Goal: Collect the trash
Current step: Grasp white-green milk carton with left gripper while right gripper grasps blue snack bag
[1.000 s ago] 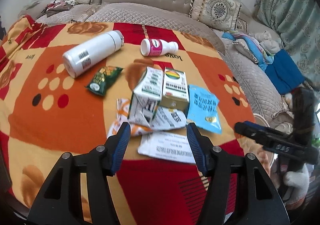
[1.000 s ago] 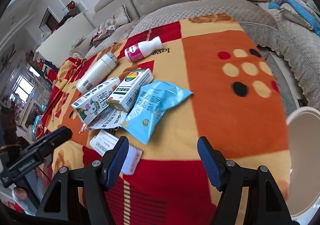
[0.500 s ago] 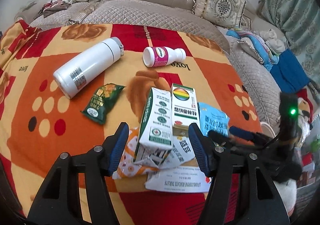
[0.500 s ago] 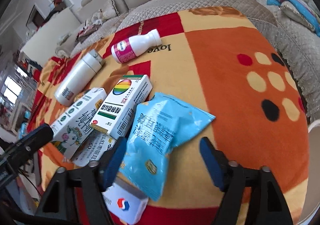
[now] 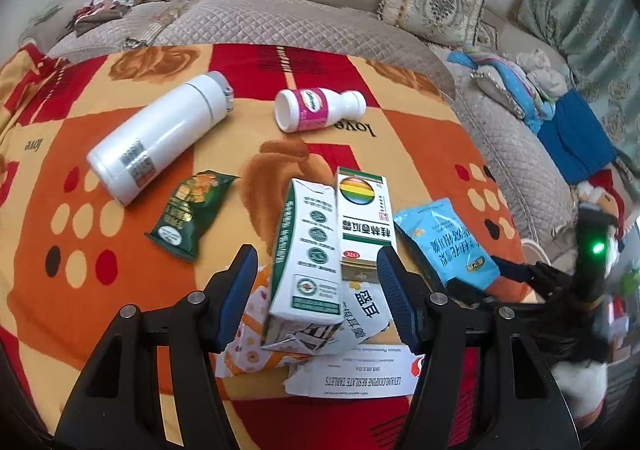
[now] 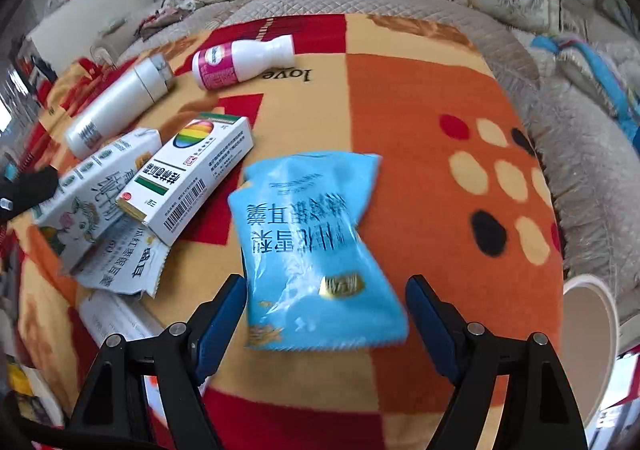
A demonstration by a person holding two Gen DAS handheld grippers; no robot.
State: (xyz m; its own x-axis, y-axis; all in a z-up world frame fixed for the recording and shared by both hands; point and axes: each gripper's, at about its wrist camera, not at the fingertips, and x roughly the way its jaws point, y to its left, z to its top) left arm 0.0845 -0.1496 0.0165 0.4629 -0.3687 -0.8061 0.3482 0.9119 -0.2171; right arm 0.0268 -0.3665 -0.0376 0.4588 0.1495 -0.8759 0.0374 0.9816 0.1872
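Both our grippers are wide apart: right gripper [image 6: 324, 324] straddles the blue packet [image 6: 316, 250], light and crinkly, so we'd pinch its near edge; left gripper [image 5: 314, 298] frames the stiff carton [image 5: 308, 258].

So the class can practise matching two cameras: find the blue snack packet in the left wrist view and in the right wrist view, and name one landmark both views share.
Left wrist view: the blue snack packet lies right of centre, beside the rainbow-logo box.
Right wrist view: it lies low in the centre, between the open fingers of the right gripper.
Shared landmark: the pink-labelled white bottle, lying by the word "love" on the blanket.
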